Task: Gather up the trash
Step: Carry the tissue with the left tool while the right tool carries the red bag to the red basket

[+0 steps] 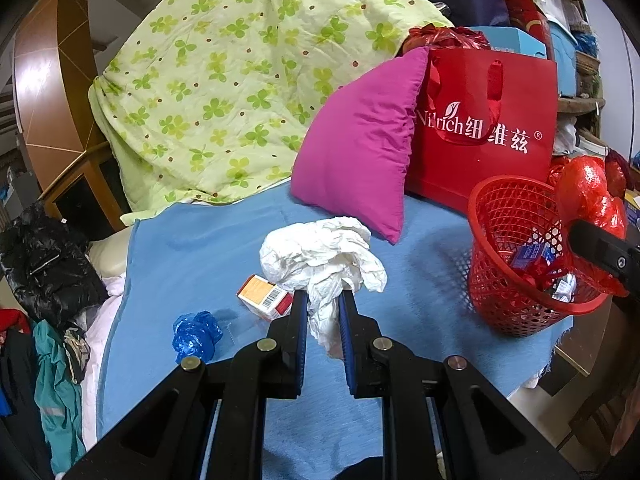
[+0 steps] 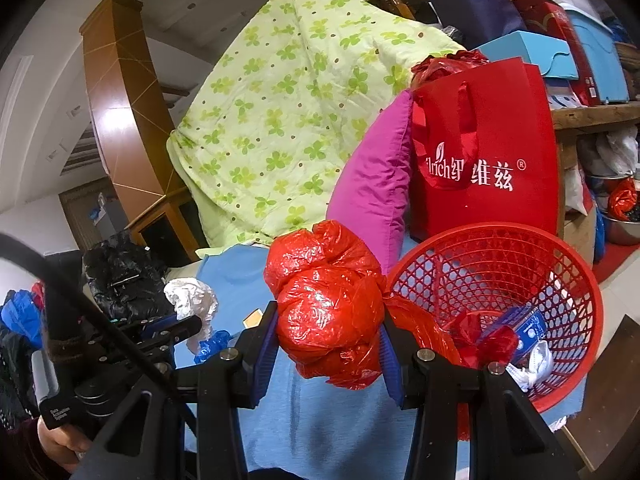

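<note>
My left gripper (image 1: 324, 300) is shut on a crumpled white paper wad (image 1: 320, 256), held just above the blue cloth (image 1: 192, 256). A small orange box (image 1: 265, 297) and a crumpled blue plastic bag (image 1: 196, 332) lie on the cloth to its left. My right gripper (image 2: 330, 332) is shut on a bunched red plastic bag (image 2: 328, 304), held beside the rim of the red mesh basket (image 2: 560, 272). The basket (image 1: 504, 216) stands at the right and holds some trash. The left gripper with the white wad (image 2: 192, 296) also shows in the right wrist view.
A magenta pillow (image 1: 360, 148) and a red paper gift bag (image 1: 488, 136) stand behind the basket. A green clover-print quilt (image 1: 224, 80) is piled at the back. A black jacket (image 1: 44, 264) and clothes hang off the left edge. The cloth's right edge drops to the floor.
</note>
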### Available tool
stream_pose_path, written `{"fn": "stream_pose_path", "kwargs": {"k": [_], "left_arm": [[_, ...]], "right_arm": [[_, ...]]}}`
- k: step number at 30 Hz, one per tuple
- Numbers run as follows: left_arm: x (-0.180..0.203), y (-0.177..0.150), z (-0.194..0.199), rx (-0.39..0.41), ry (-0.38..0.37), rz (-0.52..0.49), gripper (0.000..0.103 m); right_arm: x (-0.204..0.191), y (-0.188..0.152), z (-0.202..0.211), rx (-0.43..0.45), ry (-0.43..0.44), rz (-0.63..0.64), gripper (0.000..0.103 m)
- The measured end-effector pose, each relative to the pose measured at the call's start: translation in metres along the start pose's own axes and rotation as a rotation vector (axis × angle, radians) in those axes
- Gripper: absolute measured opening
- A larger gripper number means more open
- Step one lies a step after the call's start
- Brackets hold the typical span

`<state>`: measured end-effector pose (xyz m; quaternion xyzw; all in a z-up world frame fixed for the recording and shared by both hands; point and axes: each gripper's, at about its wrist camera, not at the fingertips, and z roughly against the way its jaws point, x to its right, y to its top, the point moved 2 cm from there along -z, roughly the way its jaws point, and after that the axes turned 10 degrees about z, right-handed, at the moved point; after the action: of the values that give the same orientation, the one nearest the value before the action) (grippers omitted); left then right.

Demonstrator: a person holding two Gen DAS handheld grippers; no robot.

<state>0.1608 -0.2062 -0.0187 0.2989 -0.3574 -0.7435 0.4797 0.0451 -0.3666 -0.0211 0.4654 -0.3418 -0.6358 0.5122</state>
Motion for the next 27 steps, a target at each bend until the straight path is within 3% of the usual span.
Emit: {"fn": "stream_pose_path", "kwargs": {"k": [27], "left_arm": [[0.048, 0.006, 0.001, 0.006, -0.048, -0.089, 0.017]], "right_arm": [[0.050, -0.004, 0.026, 0.035, -0.071, -0.091, 0.048]]}}
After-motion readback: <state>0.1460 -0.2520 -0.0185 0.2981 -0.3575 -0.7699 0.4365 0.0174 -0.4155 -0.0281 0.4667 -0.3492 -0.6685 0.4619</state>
